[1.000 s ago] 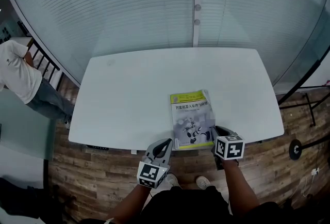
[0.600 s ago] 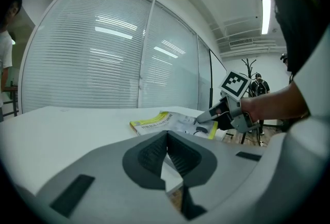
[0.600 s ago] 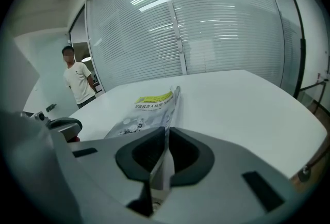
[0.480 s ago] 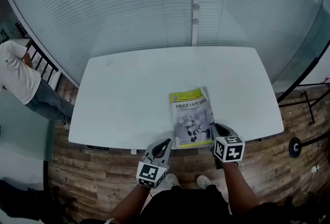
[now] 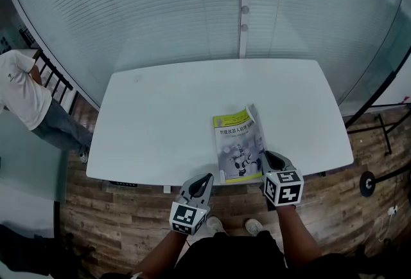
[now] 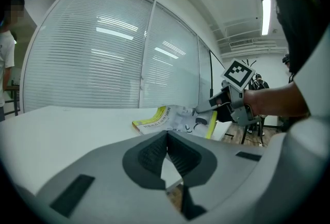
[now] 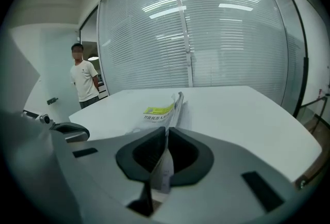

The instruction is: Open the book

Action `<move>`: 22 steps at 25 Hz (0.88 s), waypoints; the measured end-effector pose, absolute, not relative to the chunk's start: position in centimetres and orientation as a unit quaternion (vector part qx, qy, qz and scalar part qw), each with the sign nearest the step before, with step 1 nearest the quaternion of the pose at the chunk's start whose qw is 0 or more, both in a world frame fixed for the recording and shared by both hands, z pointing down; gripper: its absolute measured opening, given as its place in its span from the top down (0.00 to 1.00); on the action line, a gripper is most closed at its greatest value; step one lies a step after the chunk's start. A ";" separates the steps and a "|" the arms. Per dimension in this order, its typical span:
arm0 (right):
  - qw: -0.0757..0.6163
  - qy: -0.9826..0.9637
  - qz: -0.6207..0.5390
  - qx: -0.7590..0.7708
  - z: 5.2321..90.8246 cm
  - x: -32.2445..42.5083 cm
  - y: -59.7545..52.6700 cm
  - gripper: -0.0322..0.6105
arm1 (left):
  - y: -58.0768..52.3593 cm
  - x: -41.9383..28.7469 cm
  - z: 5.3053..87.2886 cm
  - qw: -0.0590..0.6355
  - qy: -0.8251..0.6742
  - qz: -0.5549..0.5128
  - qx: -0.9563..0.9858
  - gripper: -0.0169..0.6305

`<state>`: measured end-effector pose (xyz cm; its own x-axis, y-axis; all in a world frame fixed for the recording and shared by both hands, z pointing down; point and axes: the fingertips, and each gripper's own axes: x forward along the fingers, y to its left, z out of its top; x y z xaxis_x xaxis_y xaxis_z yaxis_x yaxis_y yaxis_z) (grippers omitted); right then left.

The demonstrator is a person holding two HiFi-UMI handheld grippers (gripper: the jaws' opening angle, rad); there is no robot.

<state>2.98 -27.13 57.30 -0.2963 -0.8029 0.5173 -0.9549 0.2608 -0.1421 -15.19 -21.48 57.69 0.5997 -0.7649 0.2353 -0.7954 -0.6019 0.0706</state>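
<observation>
Two tools: my right tool [image 5: 267,157], jaws just closing, pinches the cover of the yellow-and-grey paperback book [image 5: 238,144] on the white surface [image 5: 160,117]; my left tool [image 5: 206,179] sits narrow, empty.

Glossy paper cover showed on the book [image 5: 239,146], pages matt. The table [image 5: 160,110] had a smooth, matt white top — the floor [image 5: 103,220] was dull wood plank.

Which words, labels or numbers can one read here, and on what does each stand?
"智能机器人": the title on the book cover seems to begin so; the rest is blurred.
Yellow band at the cover's top: print too small to read.
Marker cubes on the left gripper and on the right gripper, whose jaws have just been closing on the cover: patterns only, no words.
</observation>
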 end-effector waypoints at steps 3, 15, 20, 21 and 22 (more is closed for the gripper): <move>0.172 -0.780 0.207 0.565 56.3 2.2 -27.2 0.91 | -21.6 -15.6 57.5 0.078 -0.438 0.088 0.891 0.95; 0.192 -0.801 0.124 0.553 52.1 -2.0 -26.1 0.91 | -20.3 -18.0 57.2 0.083 -0.452 0.079 0.885 0.95; 0.209 -0.804 0.080 0.550 50.9 -3.9 -26.0 0.91 | -19.9 -19.3 57.3 0.087 -0.459 0.076 0.881 0.95; 0.213 -0.805 0.071 0.549 50.7 -4.4 -25.9 0.91 | -19.8 -19.6 57.4 0.088 -0.461 0.076 0.880 0.95; 0.217 -0.806 0.061 0.547 50.4 -4.9 -25.8 0.92 | -19.7 -19.8 57.4 0.087 -0.463 0.074 0.879 0.95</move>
